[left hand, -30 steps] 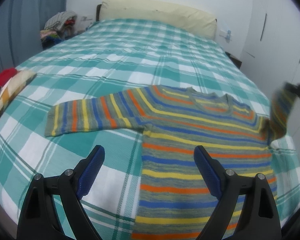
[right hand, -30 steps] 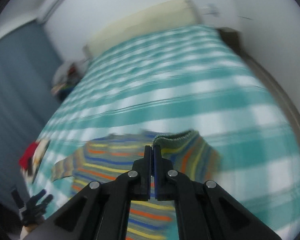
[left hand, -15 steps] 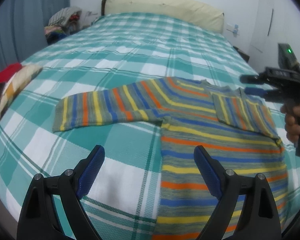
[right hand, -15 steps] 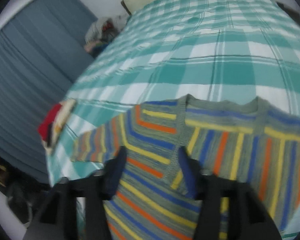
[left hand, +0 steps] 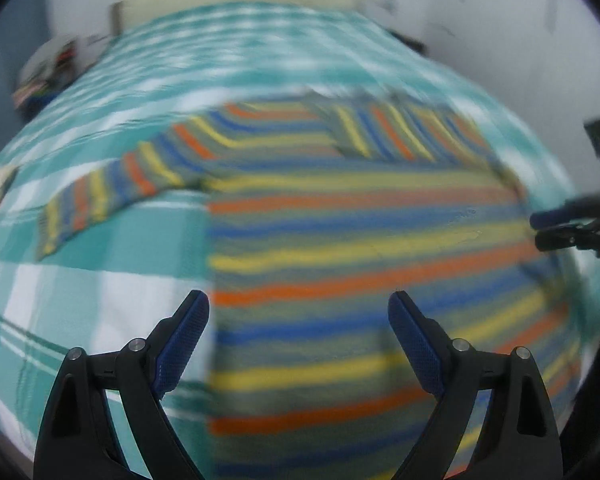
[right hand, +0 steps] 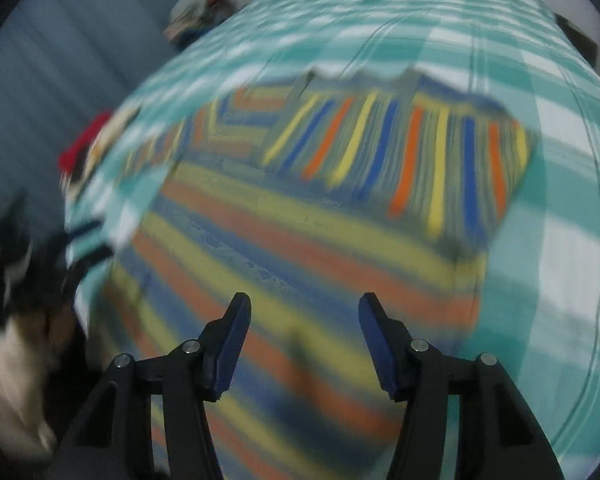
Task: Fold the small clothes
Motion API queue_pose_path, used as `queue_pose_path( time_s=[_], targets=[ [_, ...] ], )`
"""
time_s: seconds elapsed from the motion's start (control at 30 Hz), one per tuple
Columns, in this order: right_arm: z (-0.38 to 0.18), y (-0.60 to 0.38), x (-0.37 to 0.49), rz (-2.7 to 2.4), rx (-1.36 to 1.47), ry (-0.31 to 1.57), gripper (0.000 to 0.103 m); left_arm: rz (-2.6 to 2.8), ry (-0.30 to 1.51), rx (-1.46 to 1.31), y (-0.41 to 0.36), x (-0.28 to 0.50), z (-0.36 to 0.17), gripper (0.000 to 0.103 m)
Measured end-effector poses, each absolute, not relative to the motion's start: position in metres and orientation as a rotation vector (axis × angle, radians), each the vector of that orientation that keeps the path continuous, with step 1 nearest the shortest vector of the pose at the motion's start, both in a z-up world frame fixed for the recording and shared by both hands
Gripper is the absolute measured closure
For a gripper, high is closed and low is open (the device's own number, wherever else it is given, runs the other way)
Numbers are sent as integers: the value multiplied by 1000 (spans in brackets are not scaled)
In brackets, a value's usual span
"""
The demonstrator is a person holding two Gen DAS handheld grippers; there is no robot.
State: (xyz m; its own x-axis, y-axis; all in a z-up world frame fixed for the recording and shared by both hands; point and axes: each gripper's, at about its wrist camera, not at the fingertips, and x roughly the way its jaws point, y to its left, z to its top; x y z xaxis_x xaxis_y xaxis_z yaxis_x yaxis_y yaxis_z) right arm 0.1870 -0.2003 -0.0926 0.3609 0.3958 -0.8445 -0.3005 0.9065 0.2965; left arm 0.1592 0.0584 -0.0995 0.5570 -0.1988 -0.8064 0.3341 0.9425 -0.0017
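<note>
The sweater (left hand: 340,240) lies flat, front up, on the bed (left hand: 100,264), its hem toward me and its neck toward the headboard. One sleeve (right hand: 412,156) is folded in across the chest, so its stripes run across those of the body; I judge that is the first fold, done to square off that side. The other sleeve (left hand: 112,192) lies stretched out over the check cover, not yet folded, and I take it to be the next thing to bring in.

My left gripper (left hand: 298,344) hangs over the lower body of the sweater with its jaws wide apart and nothing between them. One finger (left hand: 184,340) stands over the sweater's side edge, the other over the stripes. My right gripper (right hand: 304,340) hangs over the lower body too, on the folded side, jaws parted and empty; in the left view it shows at the right edge.

A second ago the right jaws were pressed together on that sleeve, lifted off the bed. They have since opened and the sleeve lies where I laid it. Both cameras now sit lower and nearer the cloth, which fills more of each view, and both pictures are blurred. The clothes pile (right hand: 208,4) beside the bed is unchanged.
</note>
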Motion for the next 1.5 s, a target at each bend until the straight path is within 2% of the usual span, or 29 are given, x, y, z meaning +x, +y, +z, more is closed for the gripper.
queue_pose_path(
  time_s=[0.13,0.27,0.37,0.47,0.57,0.73,0.9,1.0,1.07,1.13,1.17,1.2,1.23,1.4,1.5],
  targets=[
    [-126,-206,127,432,19,1209,47,-388,1067,293,29,129,-130,10],
    [-138,-222,79,363,-52,1255,47,-382,1101,303,32,106,-128,7],
    [-130,-234,56,302,-103,1224,47,-399,1108,229,43,101,-112,7],
    [-110,-242,57,229,-135,1112,47,-373,1069,134,66,116,-89,7],
    [-87,-247,77,218,-62,994,47,-285,1002,66,102,149,-65,7],
    [-72,-234,106,247,73,831,47,18,890,-97,226,231,-42,7],
    [-86,-231,108,258,115,852,47,178,950,-318,323,294,-78,7],
    [-94,-235,107,240,116,874,47,186,1017,-368,338,316,-108,8],
    [-96,-239,108,229,127,873,47,176,1043,-387,338,323,-124,13],
    [-97,-242,107,221,129,867,47,172,1063,-402,336,328,-136,37],
    [-96,-244,107,213,133,863,47,176,1063,-391,335,331,-136,43],
    [-96,-244,107,209,136,862,47,165,1052,-368,330,331,-135,74],
    [-97,-245,107,207,141,862,47,136,1057,-363,328,333,-132,99],
    [-94,-247,105,207,142,851,47,269,1001,-237,324,334,-103,102],
    [-87,-247,101,209,139,823,47,355,1024,-213,330,337,-104,102]
  ],
)
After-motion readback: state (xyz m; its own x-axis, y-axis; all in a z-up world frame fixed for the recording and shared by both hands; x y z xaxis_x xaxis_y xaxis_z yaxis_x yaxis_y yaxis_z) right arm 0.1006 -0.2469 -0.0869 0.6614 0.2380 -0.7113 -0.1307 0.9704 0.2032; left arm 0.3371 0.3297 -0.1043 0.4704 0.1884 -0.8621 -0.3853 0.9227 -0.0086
